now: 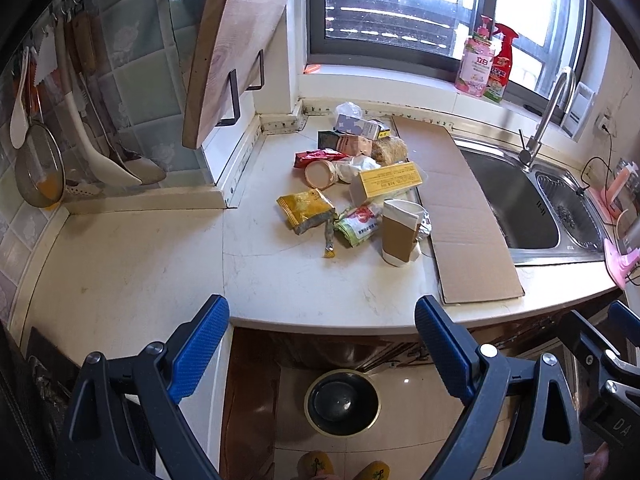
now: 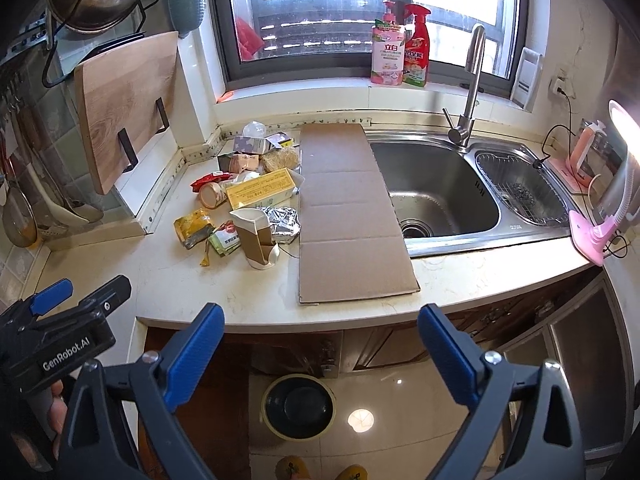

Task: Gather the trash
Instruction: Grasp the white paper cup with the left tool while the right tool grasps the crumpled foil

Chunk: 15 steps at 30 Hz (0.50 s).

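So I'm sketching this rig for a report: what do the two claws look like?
Both match: the left claw and right claw have black angular frames with silver bolts and flat, textured blue pads. The left claw's body reads "GenRobot.AI" in white. No cables or sleeves show.

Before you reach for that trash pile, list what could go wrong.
1. The paper cup stands tilted at the pile's near edge; a nudge may topple it onto the wrappers.
2. The cardboard sheet overhangs the sink, so brushing it could tip it in.
3. The bin sits on the floor below the counter edge; small pieces could miss it.
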### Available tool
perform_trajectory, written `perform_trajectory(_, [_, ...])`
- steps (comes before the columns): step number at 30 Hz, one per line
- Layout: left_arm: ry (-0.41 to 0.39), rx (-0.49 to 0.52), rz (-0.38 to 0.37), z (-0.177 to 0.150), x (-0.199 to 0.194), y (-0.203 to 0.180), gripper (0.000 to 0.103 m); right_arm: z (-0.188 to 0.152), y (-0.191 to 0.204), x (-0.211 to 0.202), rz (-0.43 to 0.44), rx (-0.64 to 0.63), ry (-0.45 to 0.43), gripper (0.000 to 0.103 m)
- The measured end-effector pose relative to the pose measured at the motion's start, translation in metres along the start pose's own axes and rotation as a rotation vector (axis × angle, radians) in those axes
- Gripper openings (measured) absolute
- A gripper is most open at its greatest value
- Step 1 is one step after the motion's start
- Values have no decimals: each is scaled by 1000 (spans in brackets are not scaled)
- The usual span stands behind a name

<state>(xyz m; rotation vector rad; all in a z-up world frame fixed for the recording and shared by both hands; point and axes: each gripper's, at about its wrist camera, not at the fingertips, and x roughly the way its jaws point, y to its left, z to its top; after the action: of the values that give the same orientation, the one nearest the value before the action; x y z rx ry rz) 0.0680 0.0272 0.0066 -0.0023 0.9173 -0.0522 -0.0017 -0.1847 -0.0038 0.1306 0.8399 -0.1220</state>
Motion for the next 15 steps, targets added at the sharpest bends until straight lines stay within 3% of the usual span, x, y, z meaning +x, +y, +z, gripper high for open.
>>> perform_trajectory(11, [43, -34, -57, 33, 54, 16, 93, 36, -1, 57, 82, -73, 49, 94])
perform_trajectory(15, [110, -88, -101, 42, 82, 12, 93, 56, -3, 97, 130, -151, 103, 82])
